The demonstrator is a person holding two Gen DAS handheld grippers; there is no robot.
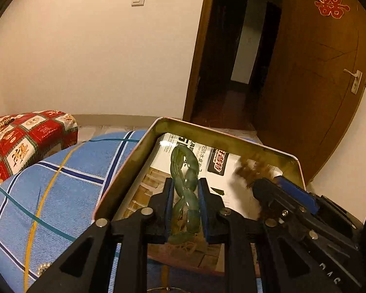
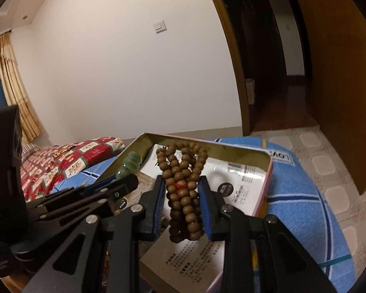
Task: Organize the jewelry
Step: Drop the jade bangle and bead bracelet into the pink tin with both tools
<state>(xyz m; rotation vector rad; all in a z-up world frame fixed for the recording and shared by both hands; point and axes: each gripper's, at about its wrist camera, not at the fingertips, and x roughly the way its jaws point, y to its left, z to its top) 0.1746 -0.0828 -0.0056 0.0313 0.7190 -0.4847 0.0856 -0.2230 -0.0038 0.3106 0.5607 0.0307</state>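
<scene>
A bed with a blue plaid sheet [image 1: 61,185] carries an open metal tin [image 1: 124,171], whose floor is lined with printed paper cards [image 1: 222,171]. At about ten o'clock from the tin lies a red patterned quilt [image 1: 24,136]. A string of pearls [image 1: 42,267] lies on the sheet at seven o'clock.

A green bracelet [image 1: 184,190], brown wooden beads [image 2: 183,185], a pink-rimmed tin [image 2: 266,188], a blue plaid sheet [image 1: 61,183], and a red patterned quilt [image 1: 24,136].
</scene>
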